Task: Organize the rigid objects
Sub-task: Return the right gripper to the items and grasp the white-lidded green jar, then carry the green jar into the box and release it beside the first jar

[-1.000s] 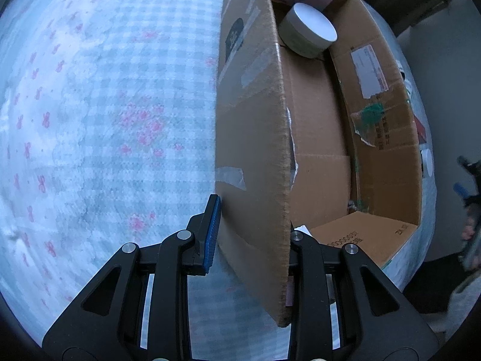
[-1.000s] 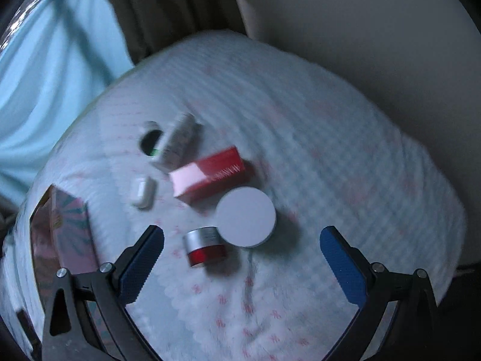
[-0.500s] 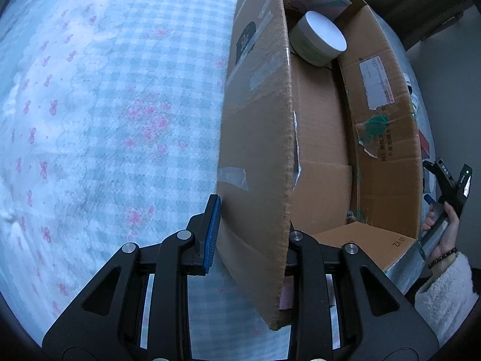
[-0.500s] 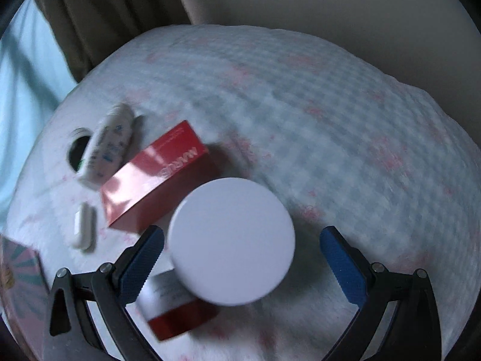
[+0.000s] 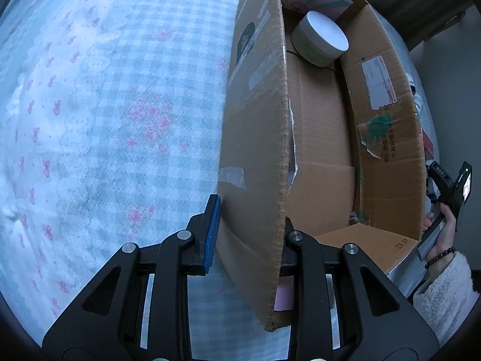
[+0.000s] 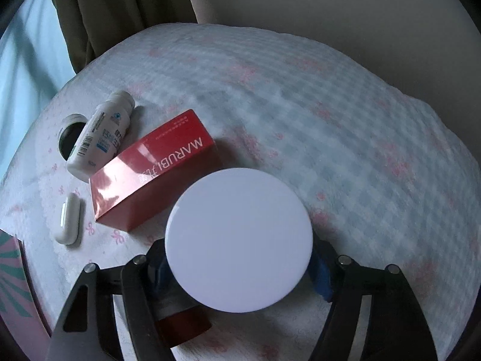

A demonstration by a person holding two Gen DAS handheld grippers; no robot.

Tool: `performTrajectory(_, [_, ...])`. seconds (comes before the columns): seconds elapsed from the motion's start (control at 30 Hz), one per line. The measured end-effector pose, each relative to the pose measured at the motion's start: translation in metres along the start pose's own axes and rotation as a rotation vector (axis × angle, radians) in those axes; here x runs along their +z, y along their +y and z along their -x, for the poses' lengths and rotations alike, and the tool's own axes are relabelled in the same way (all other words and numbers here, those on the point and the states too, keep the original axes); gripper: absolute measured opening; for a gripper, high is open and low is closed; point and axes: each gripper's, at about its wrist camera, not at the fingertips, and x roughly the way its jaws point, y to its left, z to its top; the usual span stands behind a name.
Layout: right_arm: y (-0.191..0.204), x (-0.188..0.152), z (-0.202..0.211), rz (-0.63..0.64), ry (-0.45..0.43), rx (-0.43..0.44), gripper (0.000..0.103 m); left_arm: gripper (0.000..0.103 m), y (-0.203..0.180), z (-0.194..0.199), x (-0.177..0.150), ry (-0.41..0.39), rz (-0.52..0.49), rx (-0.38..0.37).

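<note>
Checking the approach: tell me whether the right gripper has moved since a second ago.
Yes. The right gripper has come down toward the bedspread, closing on the white round jar beside the red box.

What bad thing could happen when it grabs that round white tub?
The right gripper has closed around the round white tub, which sits right against the red box, so lifting may drag or nudge that box. A small red jar lies just under the fingers and might get knocked. The left gripper pinches only the cardboard box wall, which could slip.
</note>
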Motion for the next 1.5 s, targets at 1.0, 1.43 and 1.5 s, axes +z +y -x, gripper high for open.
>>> performTrajectory(1.0, [0.015,0.048,0.130,0.100,-0.023,0.128,0.068,0.024,-0.002,-0.006,0.005,0.017,-0.046,-0.013])
performTrajectory(1.43, [0.161,0.026,0.244,0.456,0.007,0.398,0.068,0.024,0.003,0.000,0.004,0.023,-0.082,-0.019])
performTrajectory(1.5, [0.186,0.010,0.250,0.524,0.016,0.432,0.068,0.024,0.002,-0.001,0.004,0.023,-0.090,-0.020])
